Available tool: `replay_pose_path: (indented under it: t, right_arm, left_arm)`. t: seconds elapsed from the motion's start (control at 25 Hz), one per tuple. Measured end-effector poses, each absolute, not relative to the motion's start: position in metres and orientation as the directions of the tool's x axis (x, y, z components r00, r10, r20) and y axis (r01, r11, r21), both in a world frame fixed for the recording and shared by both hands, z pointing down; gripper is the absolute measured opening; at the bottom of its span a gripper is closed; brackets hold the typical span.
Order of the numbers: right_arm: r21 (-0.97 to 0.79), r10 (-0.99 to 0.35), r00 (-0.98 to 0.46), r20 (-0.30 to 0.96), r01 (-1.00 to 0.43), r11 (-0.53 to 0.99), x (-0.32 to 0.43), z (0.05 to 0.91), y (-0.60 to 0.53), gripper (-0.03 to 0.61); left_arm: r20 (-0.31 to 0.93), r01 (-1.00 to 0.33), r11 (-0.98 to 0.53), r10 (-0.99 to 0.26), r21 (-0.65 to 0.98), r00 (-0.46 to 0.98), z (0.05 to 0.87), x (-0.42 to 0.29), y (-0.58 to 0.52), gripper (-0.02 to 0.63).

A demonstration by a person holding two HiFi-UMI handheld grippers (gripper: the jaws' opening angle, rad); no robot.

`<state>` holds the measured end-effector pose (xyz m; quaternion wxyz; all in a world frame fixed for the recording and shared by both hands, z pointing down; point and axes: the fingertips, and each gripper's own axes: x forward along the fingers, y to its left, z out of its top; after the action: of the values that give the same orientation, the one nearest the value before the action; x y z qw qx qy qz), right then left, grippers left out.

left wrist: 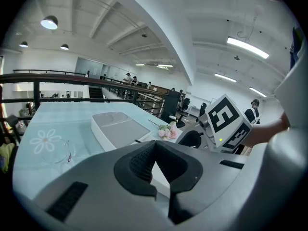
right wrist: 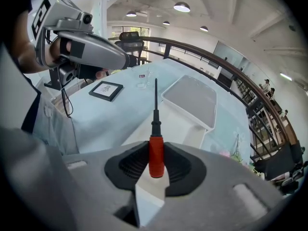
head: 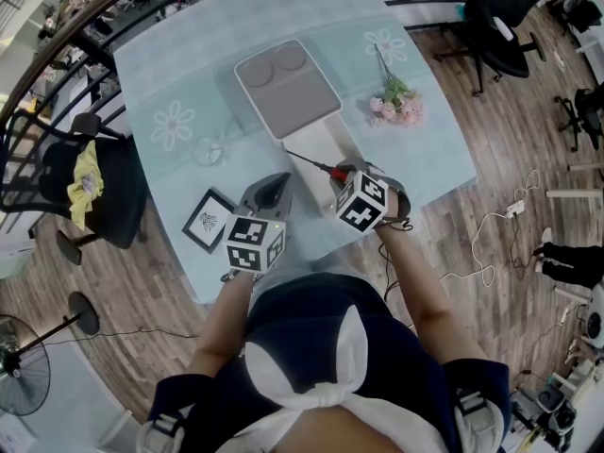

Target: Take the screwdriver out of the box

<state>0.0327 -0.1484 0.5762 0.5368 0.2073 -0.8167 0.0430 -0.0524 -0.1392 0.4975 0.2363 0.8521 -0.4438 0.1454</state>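
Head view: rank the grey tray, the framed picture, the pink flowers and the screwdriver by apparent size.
1. grey tray
2-3. framed picture and pink flowers: look alike, so unranked
4. screwdriver, only partly visible

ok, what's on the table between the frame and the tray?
A clear glass stands on the cloth between the frame and the tray. The head view shows it best.
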Motion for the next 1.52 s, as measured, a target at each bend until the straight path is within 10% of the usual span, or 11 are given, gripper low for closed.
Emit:
replay_pose_path:
  t: [1.52]
  right_arm:
    - [-0.042,-0.425,-0.635,0.645,-0.585,0.810,0.016,0.475,-0.140,0.095]
  left_arm:
    - [0.420,-0.816,-0.517,-0.701,0.258,0.577,0.479,-0.045,-0.135,0.017]
